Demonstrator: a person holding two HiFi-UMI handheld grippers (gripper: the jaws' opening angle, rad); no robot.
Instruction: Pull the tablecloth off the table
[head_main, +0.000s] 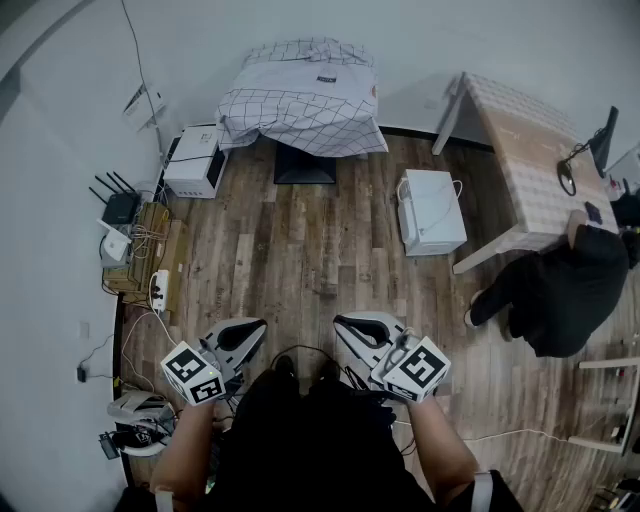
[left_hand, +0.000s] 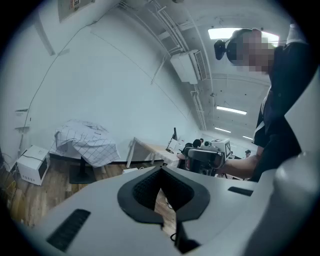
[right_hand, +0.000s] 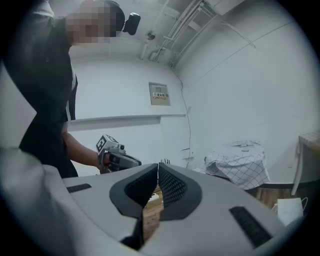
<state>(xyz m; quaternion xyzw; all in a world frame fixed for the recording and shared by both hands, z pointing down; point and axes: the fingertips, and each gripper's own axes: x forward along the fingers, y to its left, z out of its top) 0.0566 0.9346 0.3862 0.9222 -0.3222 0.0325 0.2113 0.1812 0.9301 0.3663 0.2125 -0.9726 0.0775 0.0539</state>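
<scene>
Left gripper (head_main: 252, 333) and right gripper (head_main: 347, 325) are closed, empty; the checked tablecloth (head_main: 300, 100), upper centre, seems soft, light: pinch a hanging corner.

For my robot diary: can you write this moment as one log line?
left gripper: shut, empty | right gripper: shut, empty | tablecloth: draped over table, across room, untouched

Wood floor (head_main: 300, 260) carries 2 white items — an appliance (head_main: 193, 160) at left near a black router (head_main: 118, 207) and power strip (head_main: 159, 290), a box (head_main: 432, 211) beside a long desk (head_main: 530, 160) with a person in black (head_main: 565, 290) next to it
</scene>
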